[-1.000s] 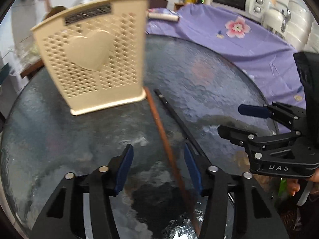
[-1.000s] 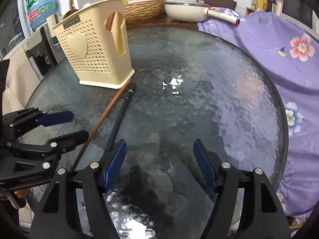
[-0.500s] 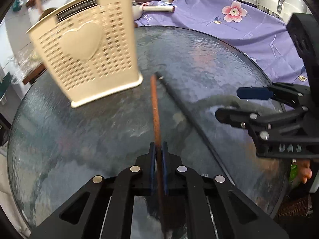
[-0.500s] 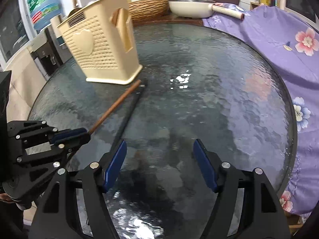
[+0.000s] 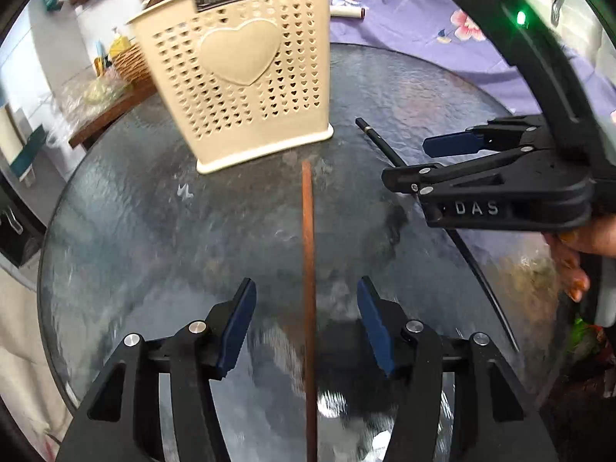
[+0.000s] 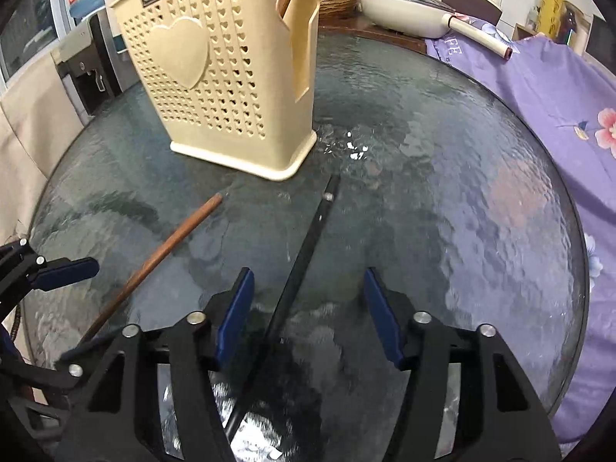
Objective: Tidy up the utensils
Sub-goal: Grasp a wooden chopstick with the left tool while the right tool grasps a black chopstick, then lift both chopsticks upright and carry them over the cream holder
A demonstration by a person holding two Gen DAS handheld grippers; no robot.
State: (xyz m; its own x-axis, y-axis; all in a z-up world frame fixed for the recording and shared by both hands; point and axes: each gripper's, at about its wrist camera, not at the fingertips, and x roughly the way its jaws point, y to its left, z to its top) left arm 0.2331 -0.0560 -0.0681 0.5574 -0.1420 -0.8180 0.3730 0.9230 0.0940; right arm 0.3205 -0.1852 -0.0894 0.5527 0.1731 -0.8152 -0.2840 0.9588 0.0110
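Both loose utensils are not yet stowed: the brown wooden stick (image 5: pixel 307 238) and the black stick (image 6: pixel 308 242) lie flat on the glass tabletop (image 6: pixel 462 200) just in front of the cream utensil holder (image 5: pixel 246 77), which stands upright with what looks like one wooden handle inside it. The left gripper (image 5: pixel 306 323) has just been opening, and its fingers are spread either side of the brown stick without pressing it. The right gripper (image 6: pixel 308 312) has just been closing, its fingers spread astride the black stick, so both grasps and both placements are left
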